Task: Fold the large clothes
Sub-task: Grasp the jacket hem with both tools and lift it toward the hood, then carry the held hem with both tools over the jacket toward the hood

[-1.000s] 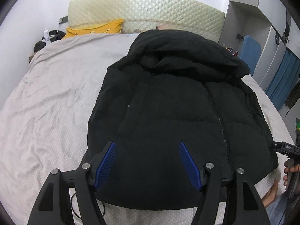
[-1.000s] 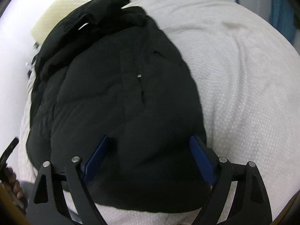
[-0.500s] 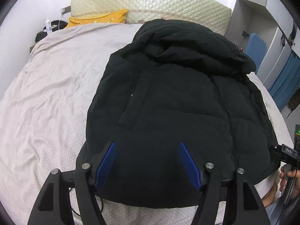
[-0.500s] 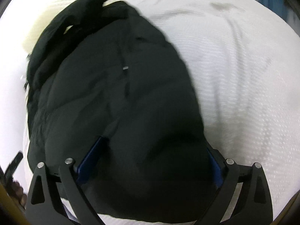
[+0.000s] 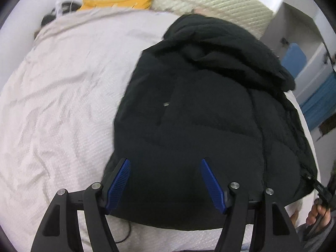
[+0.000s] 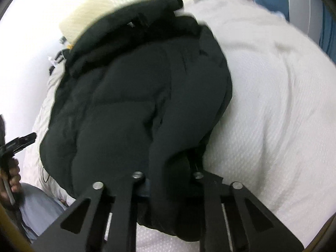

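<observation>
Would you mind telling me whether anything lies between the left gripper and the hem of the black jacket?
Nothing visible does. The left gripper hangs open right over the black jacket near its hem, with only jacket fabric showing between its blue pads. The right gripper is already clamped on the same hem.

- A bedroom in a home.
- A wide bed (image 5: 63,105) under a wrinkled pale cover fills most of both views.
- A quilted cream headboard (image 5: 210,2) stands against a white wall.
- A yellow pillow (image 5: 119,0) lies at the head.
- Blue curtains (image 5: 321,105) hang beside white cabinets (image 5: 294,21).
</observation>
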